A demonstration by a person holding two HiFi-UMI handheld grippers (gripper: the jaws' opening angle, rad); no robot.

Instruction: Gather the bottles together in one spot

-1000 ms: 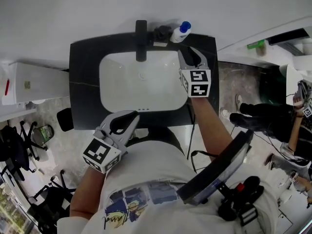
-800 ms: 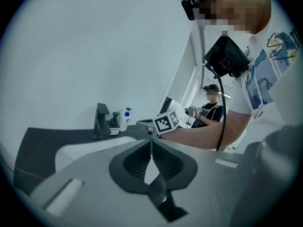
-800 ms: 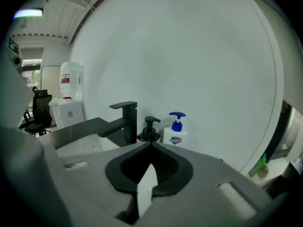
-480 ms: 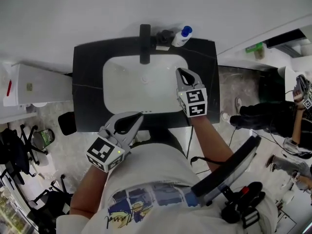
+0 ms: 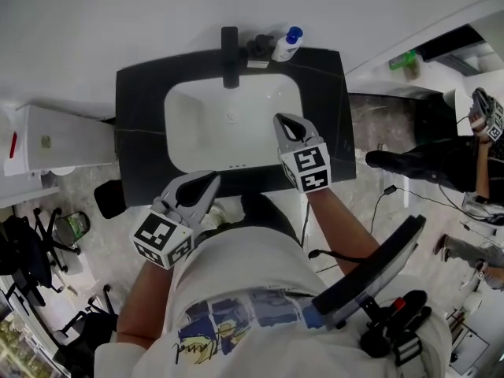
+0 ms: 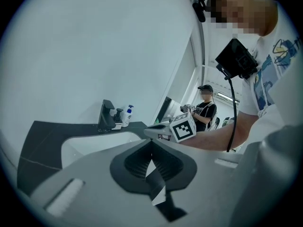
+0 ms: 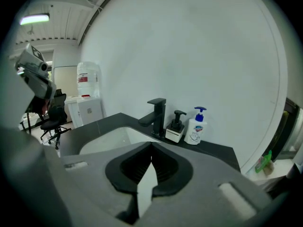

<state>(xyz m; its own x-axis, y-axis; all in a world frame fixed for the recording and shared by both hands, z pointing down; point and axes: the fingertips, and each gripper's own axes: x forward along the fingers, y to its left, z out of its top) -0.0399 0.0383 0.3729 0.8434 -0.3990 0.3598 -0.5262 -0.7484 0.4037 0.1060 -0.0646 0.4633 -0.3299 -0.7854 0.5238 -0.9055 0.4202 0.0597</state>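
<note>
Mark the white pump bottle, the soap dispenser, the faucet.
white pump bottle [image 7: 194,131]: right gripper view, labelled body.
soap dispenser [image 7: 173,135]: right gripper view, pale base.
faucet [image 7: 159,117]: right gripper view, upright column.

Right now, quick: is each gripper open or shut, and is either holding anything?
Left gripper: shut, nothing between the jaws.
Right gripper: shut, nothing between the jaws.

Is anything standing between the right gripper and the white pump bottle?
Nothing visible: only the sink basin and countertop lie between the right gripper and the white pump bottle; the black dispenser stands beside it, toward the faucet.
</note>
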